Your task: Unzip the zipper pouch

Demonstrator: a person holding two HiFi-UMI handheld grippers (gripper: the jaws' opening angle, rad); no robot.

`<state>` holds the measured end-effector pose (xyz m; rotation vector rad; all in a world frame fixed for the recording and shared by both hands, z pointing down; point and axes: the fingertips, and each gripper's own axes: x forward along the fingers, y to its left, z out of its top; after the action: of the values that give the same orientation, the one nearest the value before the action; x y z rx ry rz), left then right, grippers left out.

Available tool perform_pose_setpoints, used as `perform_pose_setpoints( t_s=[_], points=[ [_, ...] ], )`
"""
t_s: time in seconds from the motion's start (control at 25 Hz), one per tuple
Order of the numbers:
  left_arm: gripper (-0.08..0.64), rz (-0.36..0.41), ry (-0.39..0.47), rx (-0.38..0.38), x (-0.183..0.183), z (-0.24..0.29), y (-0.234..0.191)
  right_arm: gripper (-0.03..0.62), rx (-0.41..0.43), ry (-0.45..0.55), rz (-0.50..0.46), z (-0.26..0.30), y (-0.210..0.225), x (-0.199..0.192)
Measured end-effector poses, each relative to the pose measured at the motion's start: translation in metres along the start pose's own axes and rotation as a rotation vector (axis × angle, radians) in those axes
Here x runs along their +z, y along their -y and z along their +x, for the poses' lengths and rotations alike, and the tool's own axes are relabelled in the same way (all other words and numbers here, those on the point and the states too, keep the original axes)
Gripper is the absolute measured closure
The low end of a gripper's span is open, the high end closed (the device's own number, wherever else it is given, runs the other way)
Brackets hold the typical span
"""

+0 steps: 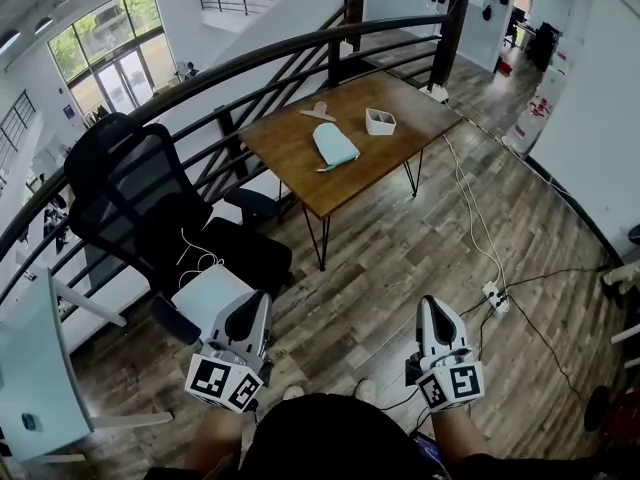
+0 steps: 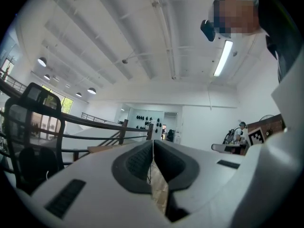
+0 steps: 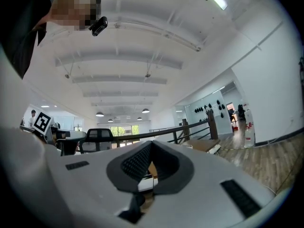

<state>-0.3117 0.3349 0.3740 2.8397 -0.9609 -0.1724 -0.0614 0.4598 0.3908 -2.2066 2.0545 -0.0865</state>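
The white plastic left gripper [image 1: 257, 300] is held low and close in front of the person's body, pointing forward and level. Its jaws are closed together and empty, and the dark ribbed pads [image 2: 136, 161] meet along one seam. The white plastic right gripper [image 1: 431, 305] is at about the same height, well apart from the left and also level. Its jaws are pressed together and empty too, with its dark pads [image 3: 137, 163] in contact. Each gripper carries a cube with black-and-white square markers at its rear, the left cube [image 1: 225, 381] and the right cube [image 1: 452, 384]. The left forearm [image 1: 213, 446] and right forearm [image 1: 455, 434] run back towards the dark-clothed torso [image 1: 330, 438].
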Motion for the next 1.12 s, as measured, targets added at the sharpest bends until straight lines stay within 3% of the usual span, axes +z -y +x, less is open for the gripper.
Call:
perform_pose_setpoints(
  t_s=[0.28, 0.36, 0.4, 0.44, 0.48, 0.76, 1.12],
  points=[
    [0.54, 0.023, 0.007, 0.011, 0.005, 0.007, 0.004, 0.585, -0.013, 0.031, 0.006, -0.003, 0.014, 0.011],
    [0.534, 0.026, 0.015, 0.01, 0.007, 0.013, 0.008, 0.495, 0.008, 0.027, 0.016, -0.002, 0.019, 0.012],
    [0.467, 0.025, 0.017, 0.011, 0.008, 0.015, 0.011, 0.403, 0.018, 0.026, 0.021, -0.002, 0.021, 0.013],
    [0.36, 0.023, 0.018, 0.014, 0.008, 0.017, 0.013, 0.359, 0.024, 0.026, 0.026, -0.002, 0.023, 0.014],
    [0.339, 0.023, 0.019, 0.021, 0.008, 0.019, 0.015, 0.343, 0.024, 0.027, 0.026, -0.002, 0.026, 0.015],
    [0.293, 0.035, 0.009, 0.081, 0.001, 0.037, 0.028, 0.316, 0.042, 0.027, 0.028, -0.001, 0.052, 0.021],
    [0.293, 0.037, 0.012, 0.16, -0.013, 0.049, 0.069, 0.321, 0.112, 0.003, 0.056, -0.013, 0.103, 0.025]
  ],
)
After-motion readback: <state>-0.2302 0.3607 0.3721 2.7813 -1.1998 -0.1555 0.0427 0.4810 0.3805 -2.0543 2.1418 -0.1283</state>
